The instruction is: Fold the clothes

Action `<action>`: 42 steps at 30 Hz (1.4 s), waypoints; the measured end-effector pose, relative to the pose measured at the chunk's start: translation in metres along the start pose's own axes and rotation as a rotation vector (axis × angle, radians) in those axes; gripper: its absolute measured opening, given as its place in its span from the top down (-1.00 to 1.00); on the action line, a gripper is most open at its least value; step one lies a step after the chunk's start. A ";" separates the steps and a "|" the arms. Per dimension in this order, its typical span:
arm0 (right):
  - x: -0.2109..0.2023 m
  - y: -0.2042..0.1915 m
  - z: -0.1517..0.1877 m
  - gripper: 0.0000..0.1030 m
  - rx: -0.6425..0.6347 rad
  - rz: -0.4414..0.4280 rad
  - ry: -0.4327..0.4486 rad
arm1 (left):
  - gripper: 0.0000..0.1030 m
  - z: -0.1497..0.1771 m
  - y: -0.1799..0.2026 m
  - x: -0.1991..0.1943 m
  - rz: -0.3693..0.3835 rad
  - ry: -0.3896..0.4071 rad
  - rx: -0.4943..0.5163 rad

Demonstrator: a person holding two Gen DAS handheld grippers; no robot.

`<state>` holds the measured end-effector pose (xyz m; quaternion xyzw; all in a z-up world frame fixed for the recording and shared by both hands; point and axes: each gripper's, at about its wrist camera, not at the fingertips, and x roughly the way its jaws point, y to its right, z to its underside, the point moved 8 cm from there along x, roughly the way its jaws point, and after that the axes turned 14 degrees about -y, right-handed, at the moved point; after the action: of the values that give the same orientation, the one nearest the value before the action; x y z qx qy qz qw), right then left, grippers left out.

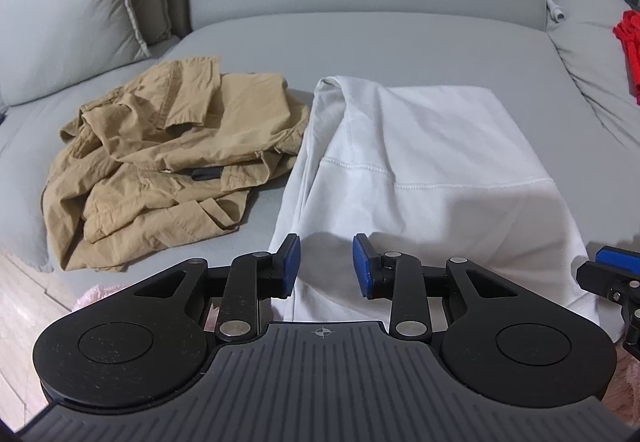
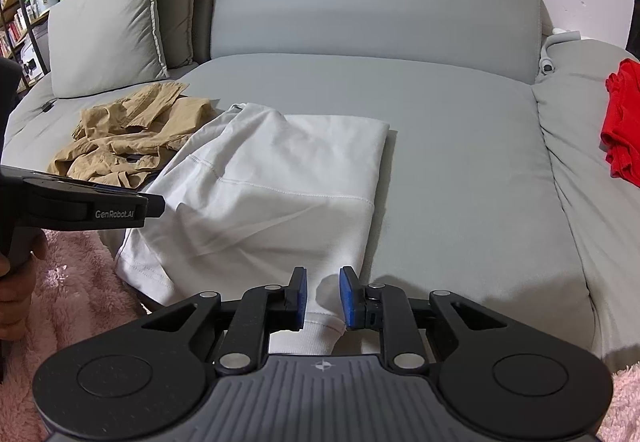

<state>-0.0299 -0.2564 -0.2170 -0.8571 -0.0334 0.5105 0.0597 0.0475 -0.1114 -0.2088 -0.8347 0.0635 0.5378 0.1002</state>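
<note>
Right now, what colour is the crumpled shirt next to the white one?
The crumpled shirt is tan, a light khaki brown. It shows best in the left wrist view.

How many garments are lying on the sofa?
3: a crumpled tan garment at left, a folded white garment in the middle, a red garment at far right.

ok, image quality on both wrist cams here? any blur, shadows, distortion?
Left wrist view: sharp at centre, fisheye bends the grey sofa edges, corners vignetted; the left gripper shadows the near part of the white garment. Right wrist view: same barrel distortion, right gripper shadow on the hem, no glare, red garment stretched at the edge.
</note>
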 end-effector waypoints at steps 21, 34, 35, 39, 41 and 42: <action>0.036 0.008 -0.078 0.69 -0.107 -0.079 0.082 | 0.64 -0.051 -0.003 0.013 0.105 0.024 -0.077; 0.080 0.023 -0.083 0.94 0.025 -0.130 -0.048 | 0.82 -0.098 0.013 0.089 0.104 -0.080 0.004; 0.083 0.026 -0.081 0.97 0.028 -0.114 -0.067 | 0.82 -0.097 0.007 0.088 0.128 -0.080 -0.018; 0.060 0.040 -0.083 0.85 0.063 -0.054 -0.060 | 0.82 -0.090 -0.009 0.070 0.147 -0.048 -0.026; 0.050 0.047 -0.089 0.84 0.050 -0.047 -0.008 | 0.78 -0.089 -0.012 0.058 0.145 -0.016 -0.007; 0.048 0.051 -0.097 0.84 0.046 -0.052 0.026 | 0.76 -0.092 -0.012 0.053 0.154 0.001 0.002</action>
<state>0.0779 -0.3083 -0.2198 -0.8610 -0.0429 0.4982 0.0932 0.1536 -0.1216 -0.2194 -0.8274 0.1280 0.5437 0.0594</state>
